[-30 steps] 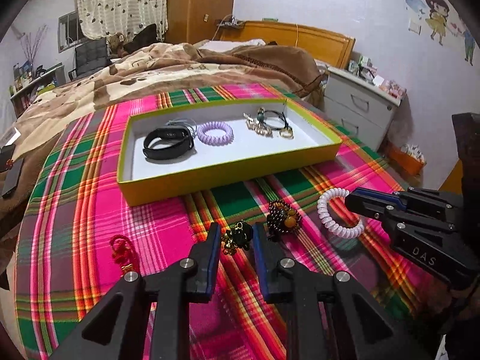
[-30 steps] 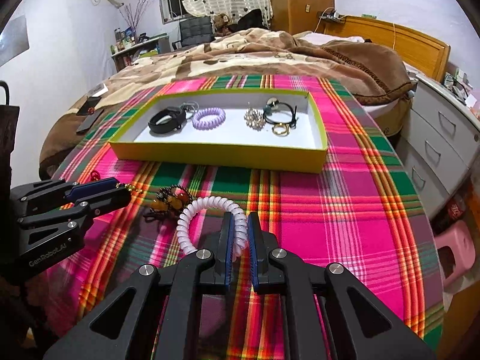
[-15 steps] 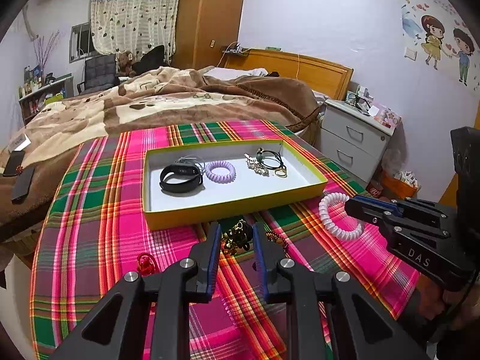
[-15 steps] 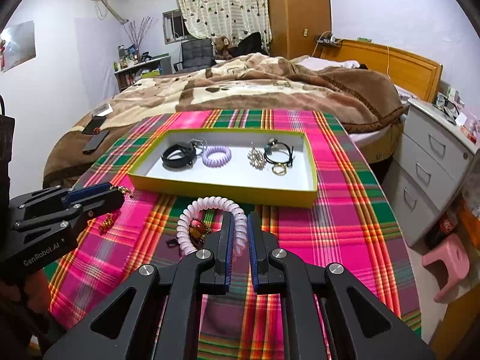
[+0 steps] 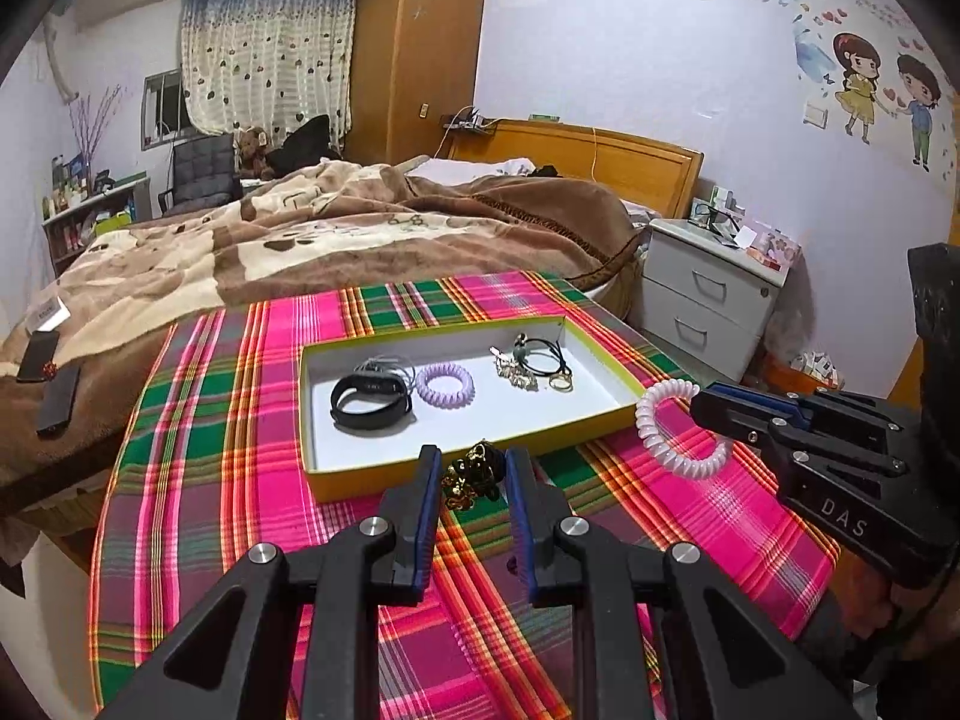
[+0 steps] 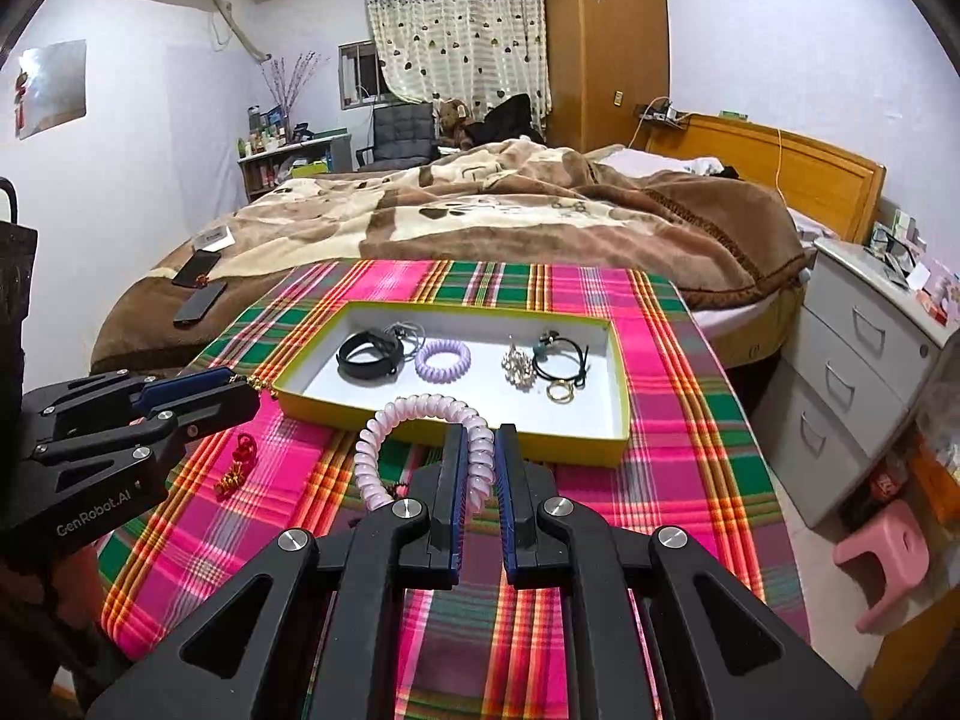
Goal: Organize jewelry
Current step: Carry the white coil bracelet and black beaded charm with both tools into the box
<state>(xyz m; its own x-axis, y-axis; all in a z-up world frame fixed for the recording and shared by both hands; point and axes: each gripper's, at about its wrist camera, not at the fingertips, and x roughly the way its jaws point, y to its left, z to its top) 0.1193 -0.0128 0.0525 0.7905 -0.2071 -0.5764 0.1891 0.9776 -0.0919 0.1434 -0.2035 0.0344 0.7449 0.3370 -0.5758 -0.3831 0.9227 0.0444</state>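
A pink-and-green plaid cloth (image 5: 198, 480) covers the table at the foot of a bed heaped with a brown blanket (image 6: 510, 210). A second ago that cloth filled both of your views; now more of the room shows and the table sits lower and smaller. On the cloth lies the yellow-walled tray (image 6: 456, 429) with its white floor, holding a black band (image 6: 369, 354), a lilac coil hair tie (image 6: 443, 358), a silver charm cluster (image 6: 519, 369), a black cord loop (image 6: 561, 360) and a gold ring (image 6: 559, 391), all where they were.

Your right gripper (image 6: 477, 468) is pinching the pale pink coil bracelet (image 6: 420, 414), which a second ago lay on the cloth and now hangs clear of it, in front of the tray's near wall. Your left gripper (image 5: 471, 480) holds its fingers partly spread around a dark, gold-studded bead ornament (image 5: 474, 474) that fills the gap between them; it has come up off the cloth too.

Left behind on the plaid is a small red knotted charm (image 6: 240, 459) with a gold end, near your left gripper in the right wrist view.
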